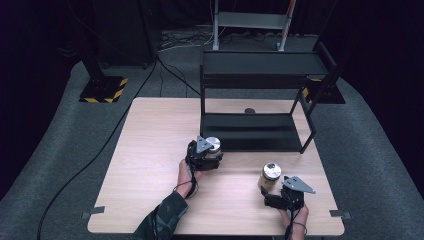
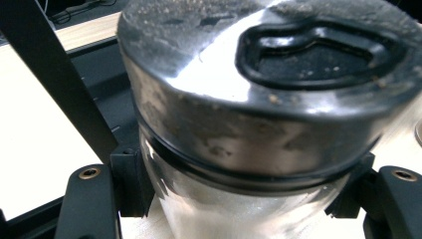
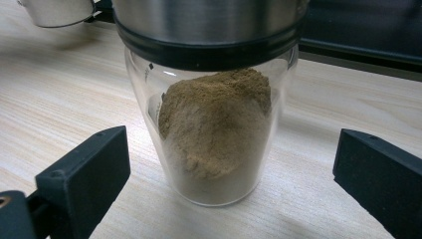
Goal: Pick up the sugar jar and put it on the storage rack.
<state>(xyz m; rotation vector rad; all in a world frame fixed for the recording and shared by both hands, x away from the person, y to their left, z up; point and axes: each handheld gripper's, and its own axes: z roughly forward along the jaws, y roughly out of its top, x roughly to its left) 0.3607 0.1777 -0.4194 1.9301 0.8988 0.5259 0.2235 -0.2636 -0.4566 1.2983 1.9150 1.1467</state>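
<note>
Here your left tongs point(image 1: 209, 156) are clamped around a glass jar with a steel lid point(image 1: 213, 145), the pads pressing on the glass just under the lid's black band. That jar stands upright, long axis vertical, lid facing up, near the middle of the bench point(image 1: 145, 165), just in front of the black shelf rack point(image 1: 260, 100). Your right tongs point(image 1: 272, 196) stand wide open on either side of a second jar point(image 1: 270, 176), touching nothing. This jar holds brown powder point(image 3: 216, 124), stands upright too, and sits toward the bench's right front corner. No brand, label or readable writing shows on either jar; the left lid bears only a raised black outline.
</note>
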